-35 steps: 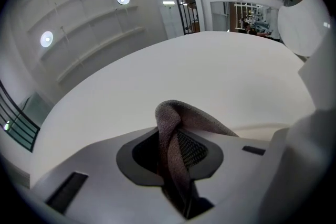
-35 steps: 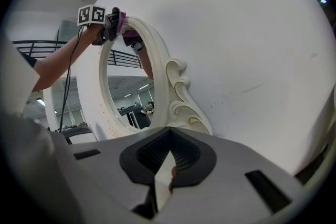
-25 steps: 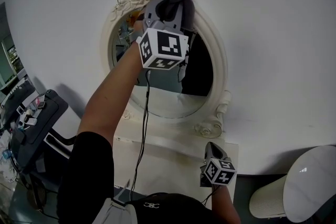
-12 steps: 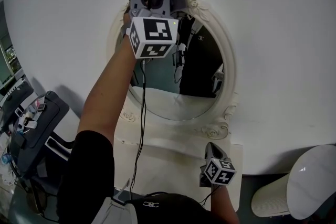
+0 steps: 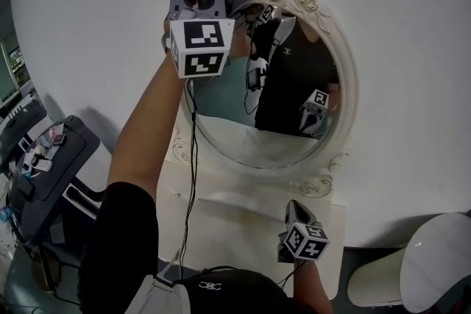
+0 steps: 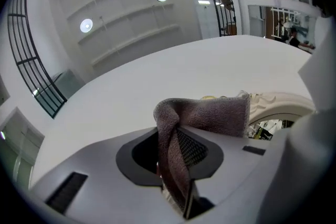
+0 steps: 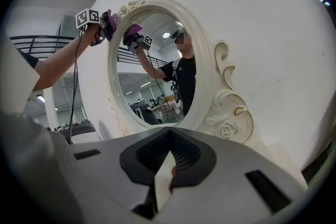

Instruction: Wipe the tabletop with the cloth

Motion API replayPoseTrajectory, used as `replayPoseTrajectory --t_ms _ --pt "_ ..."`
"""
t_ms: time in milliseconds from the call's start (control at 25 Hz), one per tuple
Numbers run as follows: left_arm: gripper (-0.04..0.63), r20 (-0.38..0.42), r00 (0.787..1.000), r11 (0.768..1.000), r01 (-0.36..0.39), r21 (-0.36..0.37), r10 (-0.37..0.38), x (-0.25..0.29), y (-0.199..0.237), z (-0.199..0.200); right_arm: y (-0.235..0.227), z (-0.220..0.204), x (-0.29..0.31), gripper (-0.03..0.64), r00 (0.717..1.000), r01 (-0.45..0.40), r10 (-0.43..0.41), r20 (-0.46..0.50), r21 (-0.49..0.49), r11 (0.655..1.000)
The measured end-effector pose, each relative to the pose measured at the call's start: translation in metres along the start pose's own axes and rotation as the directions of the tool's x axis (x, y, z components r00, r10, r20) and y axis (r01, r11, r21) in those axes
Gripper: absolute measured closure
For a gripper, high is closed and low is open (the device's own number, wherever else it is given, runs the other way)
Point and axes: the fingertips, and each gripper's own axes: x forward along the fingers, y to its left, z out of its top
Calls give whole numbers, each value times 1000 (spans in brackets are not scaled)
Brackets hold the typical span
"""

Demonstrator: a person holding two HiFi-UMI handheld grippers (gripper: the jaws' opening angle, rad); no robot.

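Shows the left gripper (image 6: 178,152) raised high and clamped on a fold of the grey cloth (image 6: 205,115), the loose end flopping over its tips, the mirror frame (image 5: 344,77) just to their right. Shows the right gripper (image 7: 169,136) low, closed, holding nothing. Probably soft, light and limp, so best pinched on a bunched fold as here; against a second ago, now left of the frame's carved crest, not over it.

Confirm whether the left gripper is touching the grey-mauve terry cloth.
Touching. In the left gripper view, the left gripper has its jaws closed on a fold of the grey-mauve terry cloth, with no gap at the pinch.
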Motion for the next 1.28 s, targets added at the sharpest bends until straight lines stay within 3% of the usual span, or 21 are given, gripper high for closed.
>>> replayPoseTrajectory --t_ms 320,480,640,840,920,1000,1120,1280 --pt "520 -74 997 996 -27 -85 21 -25 15 -67 28 -7 17 614 1000 -9 8 -23 -28 1000" --pt "522 -87 996 999 -37 -16 35 -47 11 -99 41 -20 23 614 998 -7 5 -56 -41 999" --pt "522 -191 982 995 -13 -96 -6 -70 11 -139 58 -17 26 614 999 -11 8 -45 -50 999" --pt "520 -298 944 977 88 -194 -144 -138 -27 -174 71 -3 29 614 1000 -1 1 3 -51 999" --pt "521 -335 914 947 130 -295 -230 -176 -53 -183 75 4 30 614 1000 6 -5 29 -50 999" --pt "520 -372 865 890 165 -425 -338 -219 -86 -195 81 12 30 614 998 12 -9 58 -49 999" --pt "522 -444 775 820 163 -548 -450 -282 -132 -222 92 23 27 614 994 17 -11 107 -56 998" --pt "520 -515 636 736 128 -664 -575 -356 -173 -256 107 27 20 614 990 21 -9 142 -85 996"
